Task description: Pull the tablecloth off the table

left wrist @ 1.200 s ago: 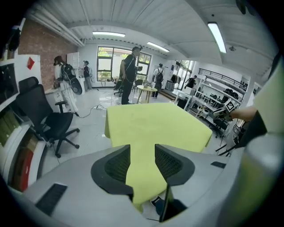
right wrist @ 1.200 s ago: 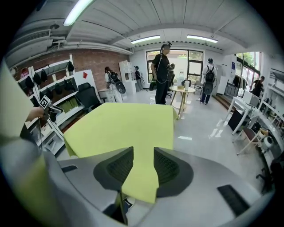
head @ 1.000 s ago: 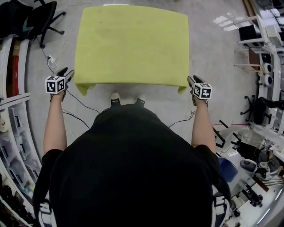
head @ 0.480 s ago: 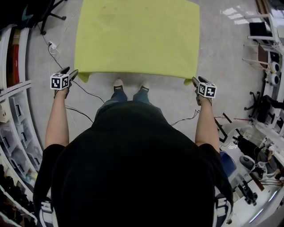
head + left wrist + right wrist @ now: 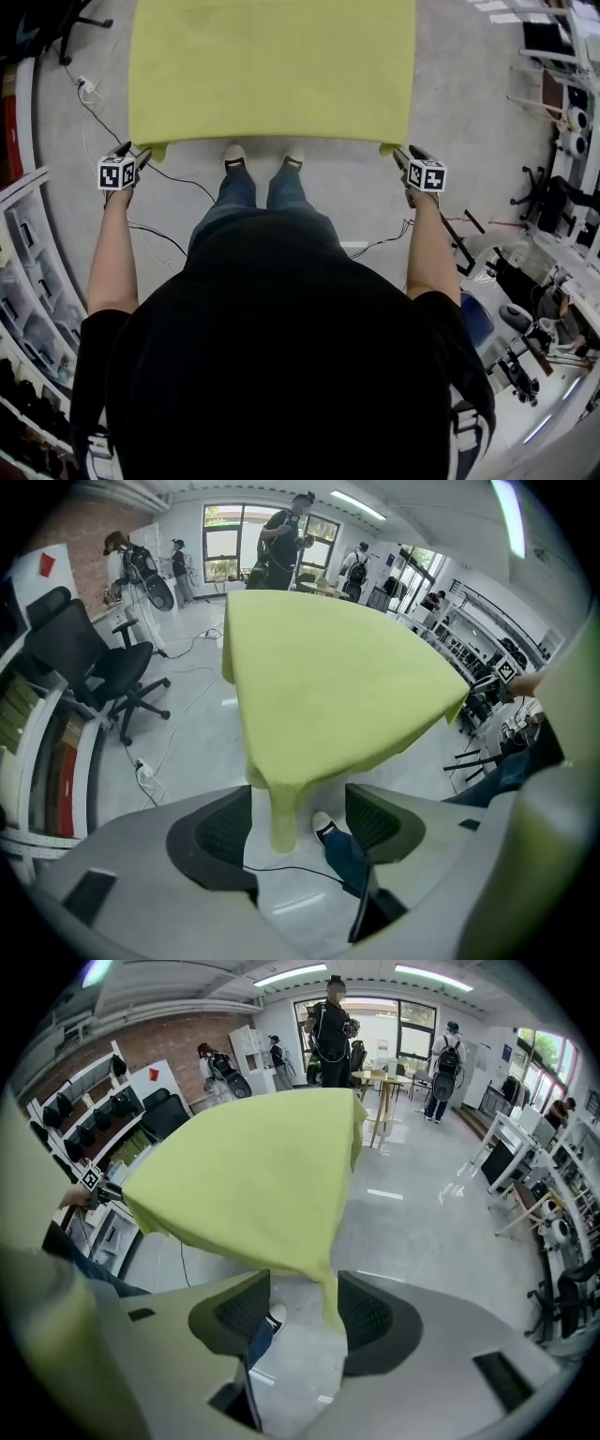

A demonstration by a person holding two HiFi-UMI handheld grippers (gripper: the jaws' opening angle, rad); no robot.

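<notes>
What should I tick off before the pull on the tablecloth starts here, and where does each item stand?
1. Left gripper jaws wide enough: ok, opening.
2. Tablecloth left corner between those jaws: ok.
3. Right gripper jaws wide enough: ok, opening.
4. Right corner between those jaws: ok, hanging close to one pad.
5. Cloth gripped: not ok, neither gripper presses it yet.
6. Floor cable clear of the shoes: cannot tell.
</notes>
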